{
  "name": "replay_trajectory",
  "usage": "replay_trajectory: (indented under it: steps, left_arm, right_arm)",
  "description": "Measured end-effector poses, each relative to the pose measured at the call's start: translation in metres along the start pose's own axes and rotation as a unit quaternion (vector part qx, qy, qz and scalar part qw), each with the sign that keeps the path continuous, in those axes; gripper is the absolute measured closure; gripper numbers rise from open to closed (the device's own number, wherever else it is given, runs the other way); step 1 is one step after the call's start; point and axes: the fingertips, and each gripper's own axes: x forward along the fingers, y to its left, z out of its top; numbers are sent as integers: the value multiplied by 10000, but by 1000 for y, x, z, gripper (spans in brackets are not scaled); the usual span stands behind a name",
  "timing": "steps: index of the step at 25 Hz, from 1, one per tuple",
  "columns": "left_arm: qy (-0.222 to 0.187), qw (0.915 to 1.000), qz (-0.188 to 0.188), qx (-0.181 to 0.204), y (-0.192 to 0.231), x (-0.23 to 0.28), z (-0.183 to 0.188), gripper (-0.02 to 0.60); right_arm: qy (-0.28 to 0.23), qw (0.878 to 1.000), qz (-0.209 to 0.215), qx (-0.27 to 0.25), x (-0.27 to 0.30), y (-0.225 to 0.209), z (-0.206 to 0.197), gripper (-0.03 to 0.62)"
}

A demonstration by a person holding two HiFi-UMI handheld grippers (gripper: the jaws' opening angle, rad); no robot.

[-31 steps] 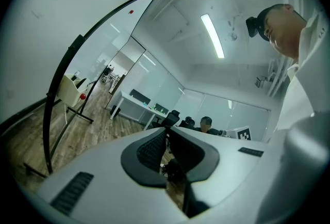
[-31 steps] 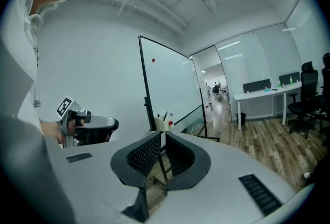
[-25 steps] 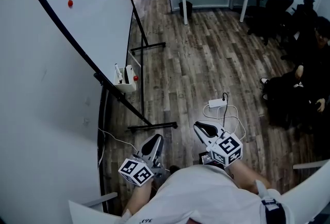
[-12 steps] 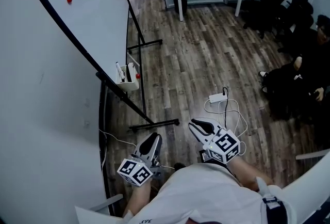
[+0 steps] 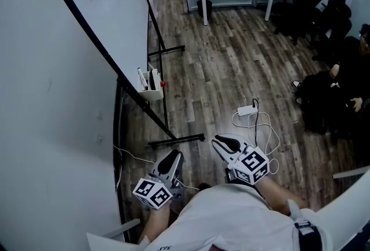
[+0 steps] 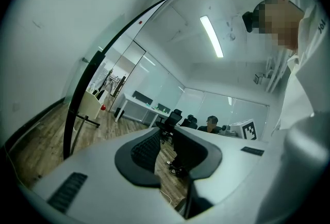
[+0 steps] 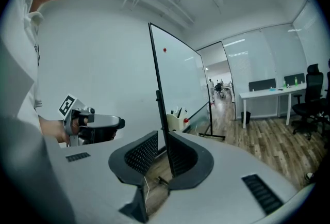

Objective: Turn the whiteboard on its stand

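1. Whiteboard (image 5: 110, 18) ahead-left of both grippers, tilted on stand (image 5: 176, 140), black edge close to wall (image 5: 46, 128).
2. Open floor (image 5: 219, 76) ahead-right; cable (image 5: 254, 122) just ahead of right gripper (image 5: 226, 143).
3. Left gripper (image 5: 172, 158) released, with jaws just opening and nothing between; right gripper slightly parted, empty.
4. Stand foot and cable in head view only; ceiling lamp (image 6: 211, 36) in left gripper view only.
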Motion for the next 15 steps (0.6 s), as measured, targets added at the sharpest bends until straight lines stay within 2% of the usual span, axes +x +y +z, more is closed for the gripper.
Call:
replay_trajectory:
  steps: [10,15]
  left_arm:
    - [1,10000,-43,8,9,-23,-3,514]
    - [-7,9999,103,-87,16,-23,-4,514]
  right_arm:
    - [72,9999,4,80,5,24,-8,531]
    - [131,9999,61,68,11,26,-12,531]
